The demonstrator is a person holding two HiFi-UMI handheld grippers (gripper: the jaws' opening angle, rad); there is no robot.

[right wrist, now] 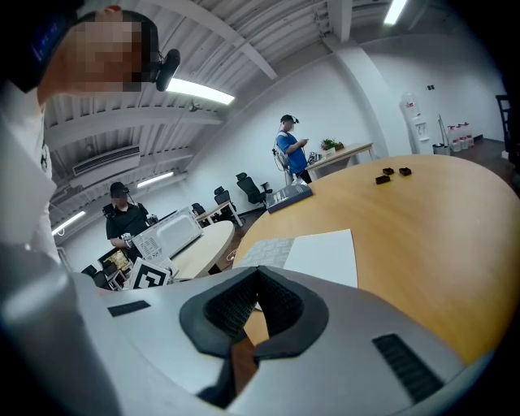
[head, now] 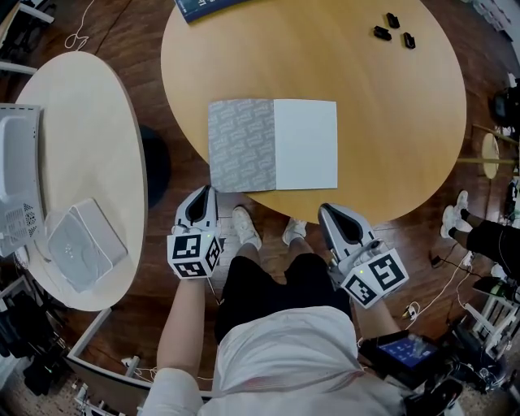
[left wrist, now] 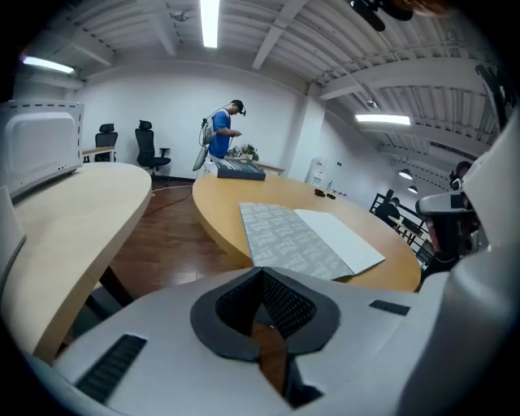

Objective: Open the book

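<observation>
The book [head: 272, 145] lies flat and open on the round wooden table [head: 390, 122], near its front edge. Its left half is grey and patterned, its right half plain white. Both grippers hang below the table's edge, in front of the person's legs, and neither touches the book. My left gripper [head: 201, 197] points at the book's lower left corner, jaws shut and empty. My right gripper [head: 331, 214] sits just off the lower right corner, also shut and empty. The book [left wrist: 305, 237] shows ahead in the left gripper view, and the book [right wrist: 313, 252] shows likewise in the right gripper view.
A dark blue book [head: 207, 8] lies at the table's far edge, and small black items [head: 394, 28] at the far right. A second pale oval table [head: 81, 146] to the left carries white devices [head: 81, 244]. Another person's legs [head: 487, 236] show at right, with cables on the floor.
</observation>
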